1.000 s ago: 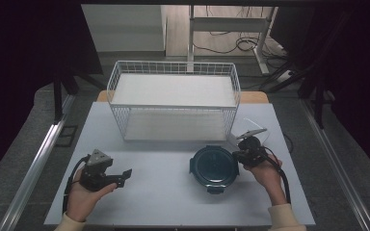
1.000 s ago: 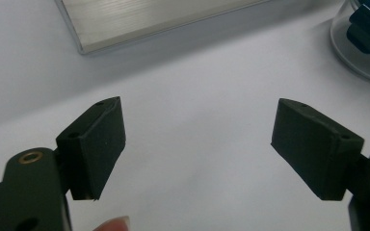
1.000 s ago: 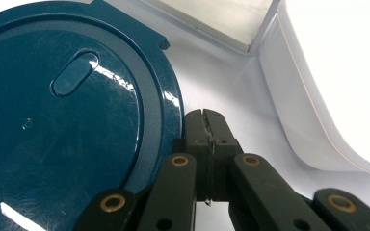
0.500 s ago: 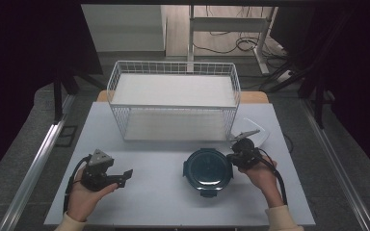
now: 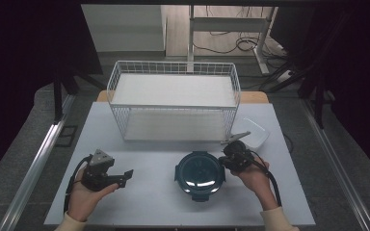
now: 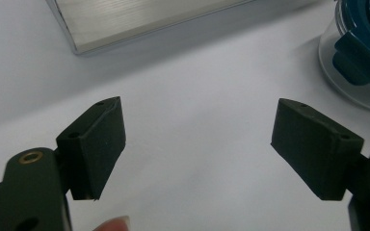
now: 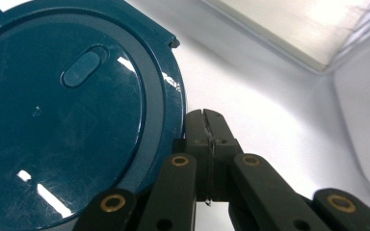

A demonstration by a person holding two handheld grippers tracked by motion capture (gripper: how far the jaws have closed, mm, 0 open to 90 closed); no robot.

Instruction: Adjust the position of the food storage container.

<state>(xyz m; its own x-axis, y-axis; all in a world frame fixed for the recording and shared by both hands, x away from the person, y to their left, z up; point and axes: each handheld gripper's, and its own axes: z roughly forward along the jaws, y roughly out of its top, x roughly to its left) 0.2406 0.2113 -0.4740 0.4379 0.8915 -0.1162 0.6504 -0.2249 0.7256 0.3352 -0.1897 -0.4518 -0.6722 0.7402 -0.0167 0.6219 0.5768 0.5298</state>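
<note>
A white wire basket (image 5: 173,101) stands at the far middle of the table (image 5: 154,202) and serves as the landmark here. It holds nothing but its pale flat floor panel.

On the near side of the basket, toward its right end, lies a round dark teal lidded container (image 5: 200,172), flat on the table with its lid on. The lid carries a small oval raised tab in the right gripper view, and the clear wall of the container shows under the lid in the left gripper view. What is inside cannot be told. No writing or brand can be read on it.

Just beside the basket's near right corner sits a white shallow dish (image 5: 255,134), nothing visible in it.

The right hand-held gripper (image 7: 203,115) lies against the right rim of the teal container, its jaws pressed together with nothing between them.

The left hand-held gripper (image 6: 197,144) rests near the basket's near left corner, well apart from the container, jaws wide apart over bare table.
</note>
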